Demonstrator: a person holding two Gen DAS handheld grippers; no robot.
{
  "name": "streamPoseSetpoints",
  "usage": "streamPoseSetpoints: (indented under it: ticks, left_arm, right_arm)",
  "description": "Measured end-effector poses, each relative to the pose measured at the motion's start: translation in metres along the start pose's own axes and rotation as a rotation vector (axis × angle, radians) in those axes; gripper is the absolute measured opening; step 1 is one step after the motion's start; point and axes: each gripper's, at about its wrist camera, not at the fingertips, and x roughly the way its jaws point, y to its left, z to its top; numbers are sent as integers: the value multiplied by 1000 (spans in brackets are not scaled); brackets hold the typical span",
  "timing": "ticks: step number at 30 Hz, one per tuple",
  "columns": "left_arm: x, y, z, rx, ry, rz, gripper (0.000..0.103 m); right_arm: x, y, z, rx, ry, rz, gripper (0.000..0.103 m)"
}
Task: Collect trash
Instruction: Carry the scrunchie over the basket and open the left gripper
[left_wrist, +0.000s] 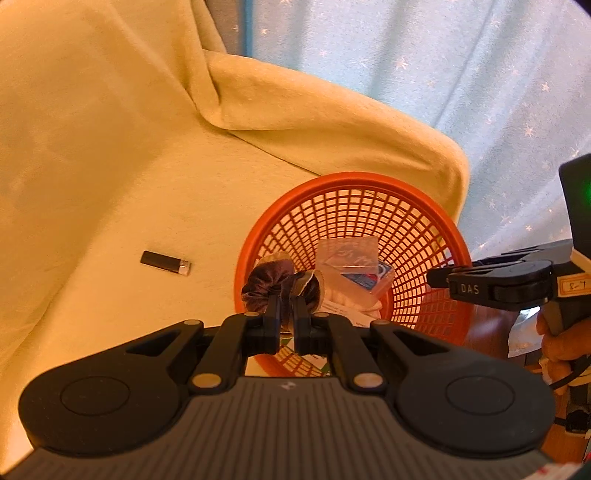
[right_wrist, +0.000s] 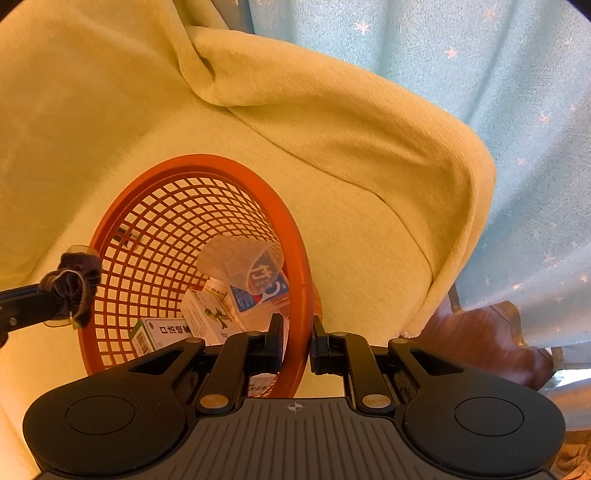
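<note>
Basket (right_wrist: 122, 206) of orange mesh already loaded with boxes (right_wrist: 207, 317) and a clear wrapper (right_wrist: 240, 262); black tube (left_wrist: 165, 262) left lying on yellow cloth (left_wrist: 110, 147) at nine o'clock from the basket. Left gripper (left_wrist: 286, 295) pinched shut on dark scrunchie (left_wrist: 266, 284), poised at the rim's nine o'clock, not yet dropped. Right gripper (right_wrist: 297, 328) narrowly parted, straddling the rim at three o'clock, seemingly steadying it.

Orange lattice basket (right_wrist: 155, 221), yellow blanket (left_wrist: 110, 147), pale blue star-speckled curtain (left_wrist: 443, 74), dark purple scrunchie (left_wrist: 266, 286)
</note>
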Motion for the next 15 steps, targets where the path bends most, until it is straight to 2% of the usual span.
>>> streamPoseSetpoints:
  ticks: [15]
  left_arm:
    - [12,-9,6,9,17,-13,4]
  right_arm:
    - [-1,0,0,-2,-2,1,10]
